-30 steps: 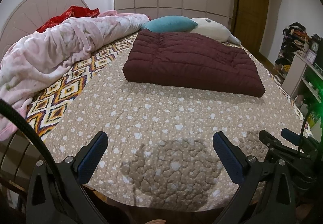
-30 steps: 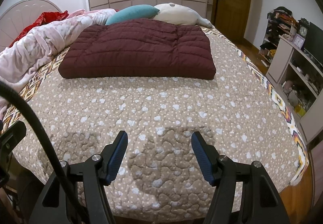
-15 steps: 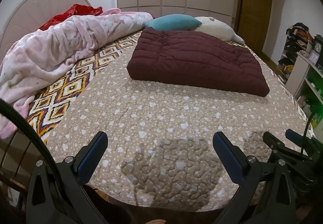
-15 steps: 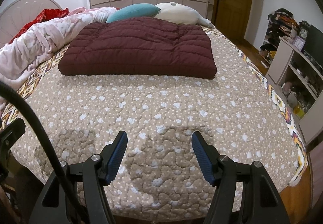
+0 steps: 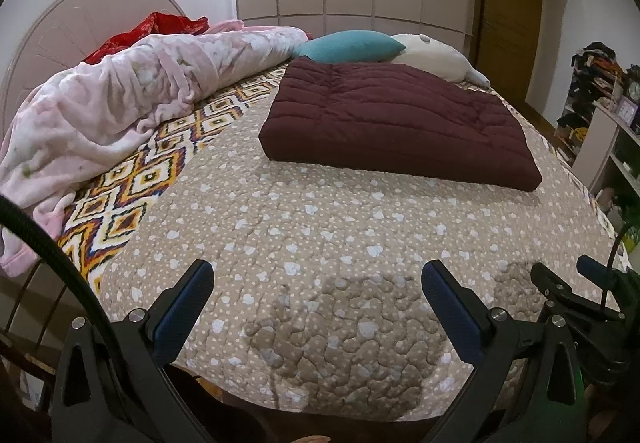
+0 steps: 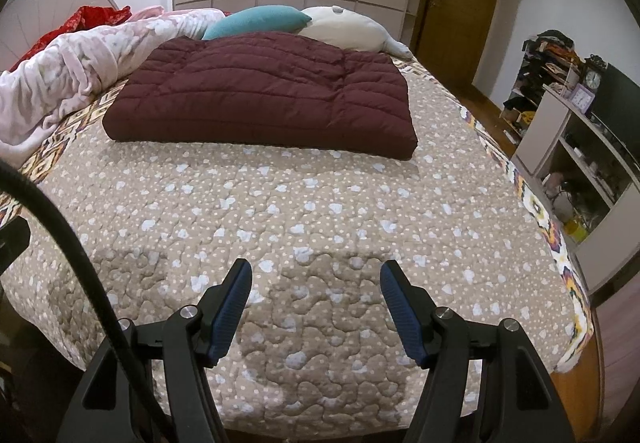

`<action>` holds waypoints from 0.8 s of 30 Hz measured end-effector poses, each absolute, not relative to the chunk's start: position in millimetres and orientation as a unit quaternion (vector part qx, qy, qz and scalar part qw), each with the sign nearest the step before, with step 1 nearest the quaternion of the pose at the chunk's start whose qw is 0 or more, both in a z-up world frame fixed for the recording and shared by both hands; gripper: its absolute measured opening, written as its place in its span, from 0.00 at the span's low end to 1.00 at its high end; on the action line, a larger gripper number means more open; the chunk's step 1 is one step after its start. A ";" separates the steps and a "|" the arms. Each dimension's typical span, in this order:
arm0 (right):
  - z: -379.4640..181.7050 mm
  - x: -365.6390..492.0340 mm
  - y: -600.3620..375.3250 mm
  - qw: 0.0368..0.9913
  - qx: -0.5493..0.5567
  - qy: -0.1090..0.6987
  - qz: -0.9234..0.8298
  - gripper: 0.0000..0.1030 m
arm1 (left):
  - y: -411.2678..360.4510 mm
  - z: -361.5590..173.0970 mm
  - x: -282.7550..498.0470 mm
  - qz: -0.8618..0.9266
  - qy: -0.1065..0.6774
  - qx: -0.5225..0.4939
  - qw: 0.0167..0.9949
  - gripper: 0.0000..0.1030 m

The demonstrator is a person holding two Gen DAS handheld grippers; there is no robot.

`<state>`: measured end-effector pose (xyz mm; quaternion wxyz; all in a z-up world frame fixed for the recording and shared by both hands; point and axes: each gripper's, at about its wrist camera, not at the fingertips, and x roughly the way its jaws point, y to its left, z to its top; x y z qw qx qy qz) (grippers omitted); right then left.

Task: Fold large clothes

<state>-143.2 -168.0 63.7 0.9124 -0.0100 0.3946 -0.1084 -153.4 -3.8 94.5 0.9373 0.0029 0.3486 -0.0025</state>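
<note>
Where the bed [image 5: 320, 227] meets its near edge, a broad stretch of dotted quilt is left bare between that edge and the folded maroon jacket [image 5: 400, 123], which is laid flat toward the far side, just before a teal pillow [image 5: 352, 45]. A pink blanket [image 5: 120, 103] is heaped along the left. The left gripper [image 5: 316, 307] and right gripper [image 6: 316, 303] are held low over the near edge, fingers spread wide, released, nothing grasped or touched.
</note>
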 end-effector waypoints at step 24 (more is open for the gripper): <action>65.2 -142.5 -167.6 0.913 0.000 0.393 -0.107 0.70 | -7.1 88.6 -152.6 -0.011 0.358 0.006 0.933 1.00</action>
